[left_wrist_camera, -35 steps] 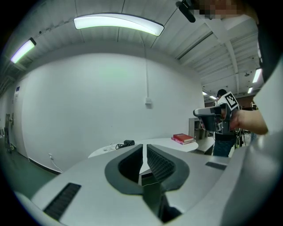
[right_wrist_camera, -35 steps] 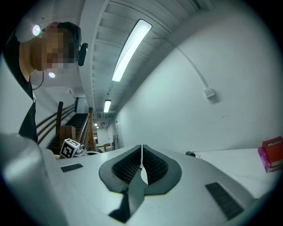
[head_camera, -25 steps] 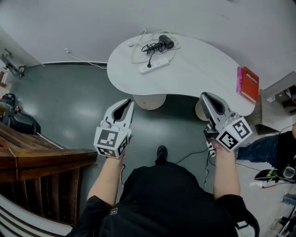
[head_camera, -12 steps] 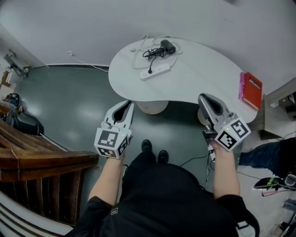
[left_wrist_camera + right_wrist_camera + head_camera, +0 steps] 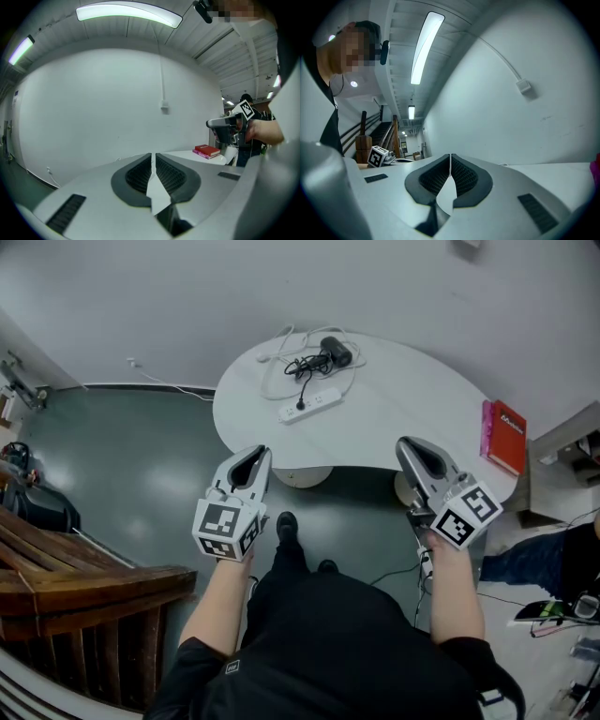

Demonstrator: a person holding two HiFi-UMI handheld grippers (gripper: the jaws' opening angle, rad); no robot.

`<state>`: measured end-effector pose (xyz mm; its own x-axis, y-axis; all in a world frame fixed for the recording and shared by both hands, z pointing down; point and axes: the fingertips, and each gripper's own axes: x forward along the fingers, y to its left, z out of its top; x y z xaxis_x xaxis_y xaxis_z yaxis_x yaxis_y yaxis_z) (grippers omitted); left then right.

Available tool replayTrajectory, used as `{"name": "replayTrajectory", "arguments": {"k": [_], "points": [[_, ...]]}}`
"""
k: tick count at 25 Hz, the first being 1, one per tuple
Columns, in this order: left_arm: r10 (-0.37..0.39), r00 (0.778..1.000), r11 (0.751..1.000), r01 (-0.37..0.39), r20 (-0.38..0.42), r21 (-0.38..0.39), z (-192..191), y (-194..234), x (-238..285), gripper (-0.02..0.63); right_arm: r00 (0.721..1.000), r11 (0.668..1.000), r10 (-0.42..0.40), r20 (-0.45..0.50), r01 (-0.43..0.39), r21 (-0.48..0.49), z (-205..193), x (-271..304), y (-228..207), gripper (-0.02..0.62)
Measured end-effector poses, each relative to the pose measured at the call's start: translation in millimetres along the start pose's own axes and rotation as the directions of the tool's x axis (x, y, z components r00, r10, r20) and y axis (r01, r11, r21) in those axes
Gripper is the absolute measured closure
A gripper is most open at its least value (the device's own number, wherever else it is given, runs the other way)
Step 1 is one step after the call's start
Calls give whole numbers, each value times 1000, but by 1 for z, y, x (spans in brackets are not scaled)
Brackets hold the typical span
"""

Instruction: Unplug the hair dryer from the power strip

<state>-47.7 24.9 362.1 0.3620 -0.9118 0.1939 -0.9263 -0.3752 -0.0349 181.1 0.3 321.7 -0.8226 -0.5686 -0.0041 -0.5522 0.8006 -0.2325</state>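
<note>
Lettering on red book, illegible

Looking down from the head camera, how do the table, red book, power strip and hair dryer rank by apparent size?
1. table, by far the largest
2. red book
3. power strip, about as long as the book but much thinner
4. hair dryer, smallest, though it lies farthest from the camera

Both arms reach forward — left tool and right tool both closed, nothing between their jaws.
</note>
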Motion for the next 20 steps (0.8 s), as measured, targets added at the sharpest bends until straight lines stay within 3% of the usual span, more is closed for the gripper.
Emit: {"name": "replayTrajectory", "arguments": {"k": [11,20], "points": [[-54,999,998,54,2,15,14,99,77,569,998,998,-57,-4,57,7,12,108,-43,560],[-106,994,994,106,-4,22,17,170,115,569,995,995,-96,-41,95,-22,12,188,-50,560]]}}
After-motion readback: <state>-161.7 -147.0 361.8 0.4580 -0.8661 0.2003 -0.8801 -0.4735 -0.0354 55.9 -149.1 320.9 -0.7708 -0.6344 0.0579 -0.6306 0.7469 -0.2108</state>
